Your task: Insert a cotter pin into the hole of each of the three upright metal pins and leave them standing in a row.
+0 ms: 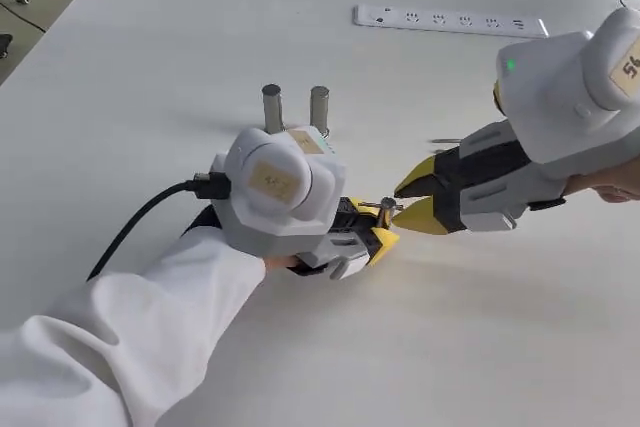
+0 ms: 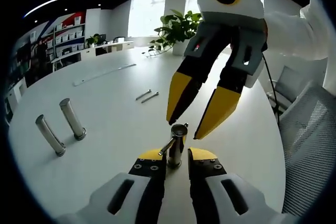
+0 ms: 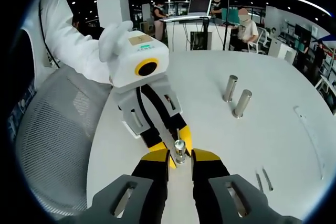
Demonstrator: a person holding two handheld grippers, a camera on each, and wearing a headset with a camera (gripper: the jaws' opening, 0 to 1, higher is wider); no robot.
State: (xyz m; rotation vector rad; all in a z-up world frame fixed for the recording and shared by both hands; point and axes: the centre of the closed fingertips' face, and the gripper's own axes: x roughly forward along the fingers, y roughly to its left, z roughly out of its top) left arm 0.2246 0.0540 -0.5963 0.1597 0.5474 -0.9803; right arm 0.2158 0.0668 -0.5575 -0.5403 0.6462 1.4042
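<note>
On the white surface [image 1: 300, 347] the left gripper [image 2: 177, 154] is clamped on the near upright metal pin [image 2: 175, 148] while the right gripper [image 1: 400, 205] sits open right at its top, so a crooked push could totally jam or pop out the cotter pin [image 2: 166, 147] poking from its hole.

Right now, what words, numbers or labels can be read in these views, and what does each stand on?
"5": start of the right label atop the right gripper; the rest is cut off by the picture edge.
Left label atop the left gripper: blurred in the head view, print too small in the right gripper view.
Power strip: no legible marking.
</note>
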